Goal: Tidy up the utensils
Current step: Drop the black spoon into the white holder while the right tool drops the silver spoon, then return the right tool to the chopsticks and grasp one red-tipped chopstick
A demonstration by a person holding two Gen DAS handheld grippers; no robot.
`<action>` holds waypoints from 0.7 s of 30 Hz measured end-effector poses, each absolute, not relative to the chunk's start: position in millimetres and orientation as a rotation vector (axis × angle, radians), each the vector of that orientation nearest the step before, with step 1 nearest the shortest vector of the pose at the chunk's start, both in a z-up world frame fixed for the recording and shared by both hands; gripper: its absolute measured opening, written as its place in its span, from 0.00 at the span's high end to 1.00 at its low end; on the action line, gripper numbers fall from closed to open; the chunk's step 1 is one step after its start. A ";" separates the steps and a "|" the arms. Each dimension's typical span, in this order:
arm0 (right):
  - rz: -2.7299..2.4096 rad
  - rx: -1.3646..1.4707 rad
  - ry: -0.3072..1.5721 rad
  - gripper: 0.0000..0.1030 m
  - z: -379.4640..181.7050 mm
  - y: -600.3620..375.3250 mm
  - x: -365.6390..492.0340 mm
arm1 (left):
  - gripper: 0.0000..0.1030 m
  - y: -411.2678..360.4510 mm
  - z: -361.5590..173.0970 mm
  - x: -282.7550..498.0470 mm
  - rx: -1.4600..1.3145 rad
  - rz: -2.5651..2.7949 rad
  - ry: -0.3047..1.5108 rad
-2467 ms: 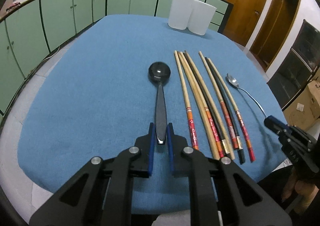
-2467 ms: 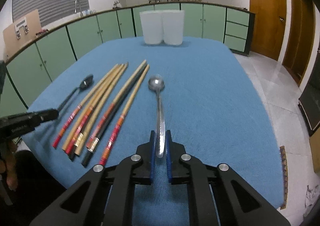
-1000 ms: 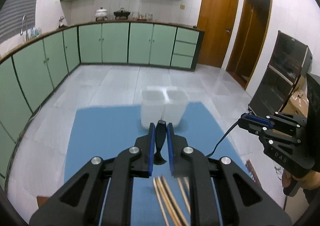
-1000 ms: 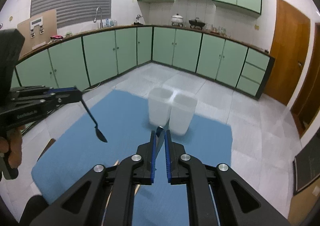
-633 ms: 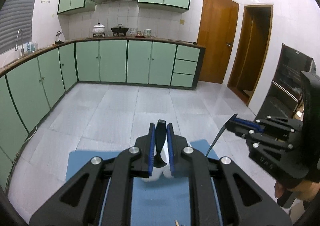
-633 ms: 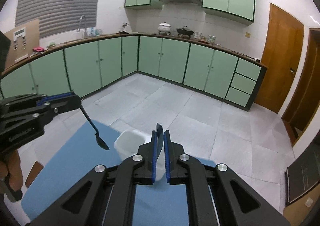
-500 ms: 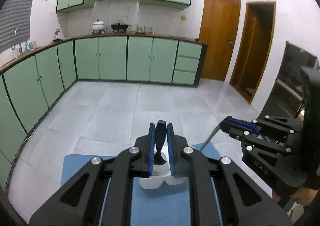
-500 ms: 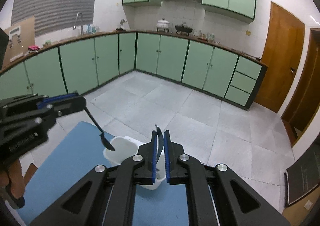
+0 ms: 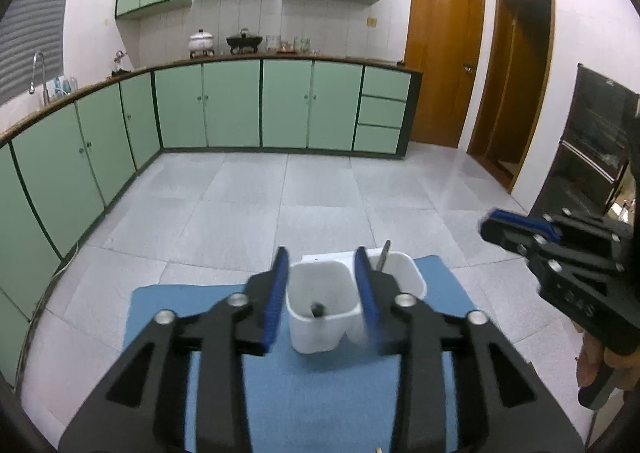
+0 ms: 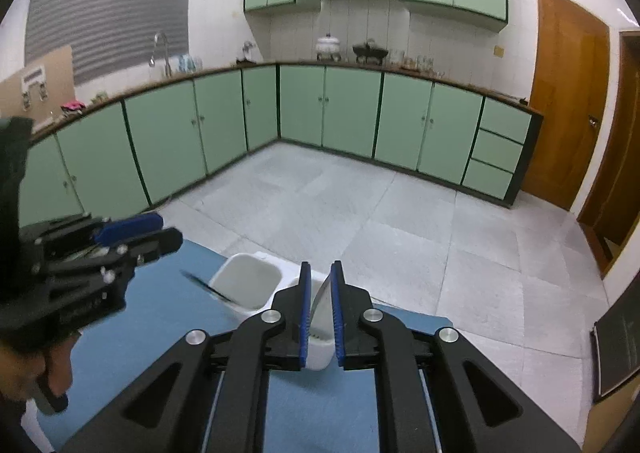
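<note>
Two white plastic cups stand side by side at the far edge of the blue table cloth. My left gripper is open above the left cup, and the black spoon stands inside that cup. In the right wrist view the black spoon leans out of the left cup. My right gripper is open above the right cup, with the steel spoon loose between its jaws. The steel spoon's handle sticks out of the right cup.
Beyond the table edge lies a grey tiled floor, with green cabinets along the walls and wooden doors at the right. The chopsticks are out of view below the frames.
Both grippers have opened. The black spoon has dropped into the left cup and the steel spoon has dropped into the right cup. The cups now appear closer.
</note>
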State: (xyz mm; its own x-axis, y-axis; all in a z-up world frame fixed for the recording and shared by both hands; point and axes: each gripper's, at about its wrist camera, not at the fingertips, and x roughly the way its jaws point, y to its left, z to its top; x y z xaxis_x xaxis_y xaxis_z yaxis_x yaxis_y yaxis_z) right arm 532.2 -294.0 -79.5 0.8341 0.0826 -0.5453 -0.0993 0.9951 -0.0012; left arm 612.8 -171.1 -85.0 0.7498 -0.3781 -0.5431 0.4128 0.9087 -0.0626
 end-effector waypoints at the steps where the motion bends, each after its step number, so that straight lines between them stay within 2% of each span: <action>1: 0.107 -0.031 0.568 0.89 -79.2 -292.1 516.1 | 0.61 -165.3 -80.5 599.8 0.069 -0.431 0.564; 6: 0.135 -0.003 0.561 0.86 -108.2 -276.3 413.1 | 0.45 -127.2 -81.4 522.1 0.056 -0.439 0.535; 14: 0.087 0.070 0.615 0.85 -204.5 -237.8 252.5 | 0.40 -51.6 -164.6 358.3 0.022 -0.376 0.605; 21: 0.059 0.137 0.675 0.84 -258.6 -209.0 195.1 | 0.37 -37.2 -227.6 269.3 0.023 -0.351 0.692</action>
State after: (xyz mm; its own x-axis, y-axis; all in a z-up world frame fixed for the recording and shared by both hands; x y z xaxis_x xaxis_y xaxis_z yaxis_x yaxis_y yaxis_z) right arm 195.1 -209.0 -258.6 0.7795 0.0987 -0.6186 -0.0098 0.9893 0.1455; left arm 269.3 -37.2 -227.6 0.7138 -0.3091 -0.6284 0.3245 0.9412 -0.0943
